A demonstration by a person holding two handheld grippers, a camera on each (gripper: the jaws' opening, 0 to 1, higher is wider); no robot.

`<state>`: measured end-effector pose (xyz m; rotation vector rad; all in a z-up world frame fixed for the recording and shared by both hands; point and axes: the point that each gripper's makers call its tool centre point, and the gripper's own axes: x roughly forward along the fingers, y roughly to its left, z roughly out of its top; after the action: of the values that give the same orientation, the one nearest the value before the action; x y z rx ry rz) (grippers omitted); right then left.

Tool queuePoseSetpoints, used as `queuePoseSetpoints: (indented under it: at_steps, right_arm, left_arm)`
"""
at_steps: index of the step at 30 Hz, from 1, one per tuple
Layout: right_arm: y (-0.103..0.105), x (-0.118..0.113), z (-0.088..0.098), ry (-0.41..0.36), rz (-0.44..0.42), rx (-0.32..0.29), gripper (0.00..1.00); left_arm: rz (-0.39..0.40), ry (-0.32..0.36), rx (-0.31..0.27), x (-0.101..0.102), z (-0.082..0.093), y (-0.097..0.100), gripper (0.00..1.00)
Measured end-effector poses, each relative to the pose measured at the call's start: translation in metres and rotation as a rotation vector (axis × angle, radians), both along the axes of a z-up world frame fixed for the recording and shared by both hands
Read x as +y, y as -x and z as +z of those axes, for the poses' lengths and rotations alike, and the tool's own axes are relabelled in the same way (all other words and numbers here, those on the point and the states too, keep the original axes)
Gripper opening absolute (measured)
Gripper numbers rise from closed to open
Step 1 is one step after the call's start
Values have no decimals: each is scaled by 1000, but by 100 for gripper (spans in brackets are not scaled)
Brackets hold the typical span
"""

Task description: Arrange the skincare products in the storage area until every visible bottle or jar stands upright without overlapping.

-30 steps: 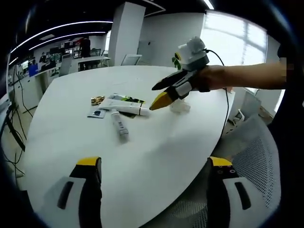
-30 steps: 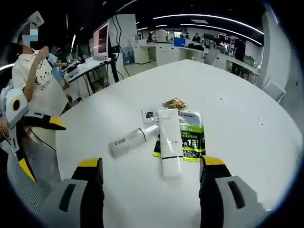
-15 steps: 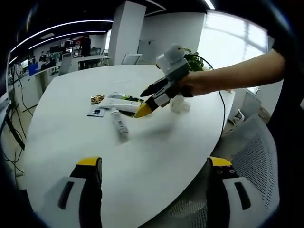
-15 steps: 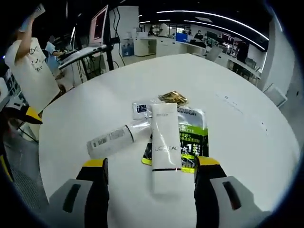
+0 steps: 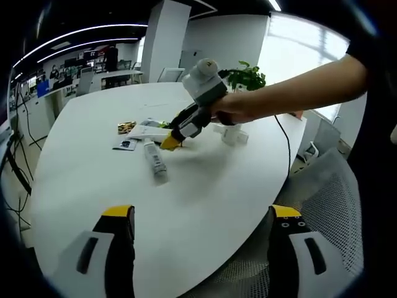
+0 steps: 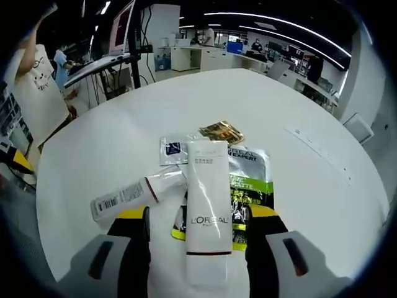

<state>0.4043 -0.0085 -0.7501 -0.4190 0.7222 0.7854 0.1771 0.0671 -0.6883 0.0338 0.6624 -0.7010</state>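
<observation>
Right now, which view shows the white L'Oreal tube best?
The right gripper view: the white L'Oreal tube lies large between the open jaws, label readable. In the left gripper view it is small, far, partly behind the right gripper.

White round table is the landmark. Mesh chair sits at its near edge. Potted plant stands beyond its far edge, with a white column behind and bright windows beside that. In the right gripper view a monitor on a stand stands past the table's far left edge, desks run further back, and a person in a white shirt stands off the left side
</observation>
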Motion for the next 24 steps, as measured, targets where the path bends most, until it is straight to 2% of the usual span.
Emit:
queuePoseSetpoints:
  at_steps: [8, 12, 19, 22, 24]
  right_arm:
    - [0, -1, -9, 27, 2, 15, 55]
    - [-2, -3, -14, 42, -9, 32, 45]
    - [-3, -7, -16, 62, -4, 18, 39]
    - [-5, -7, -19, 60, -1, 21, 38]
    - [-5, -1, -18, 21, 2, 8, 33]
  left_arm:
    - [-2, -6, 4, 1, -1, 0, 82]
    - [2, -10, 6, 2, -2, 1, 81]
    - [7, -15, 8, 2, -3, 0, 80]
    - [8, -18, 9, 2, -3, 0, 80]
    - [7, -19, 10, 2, -3, 1, 80]
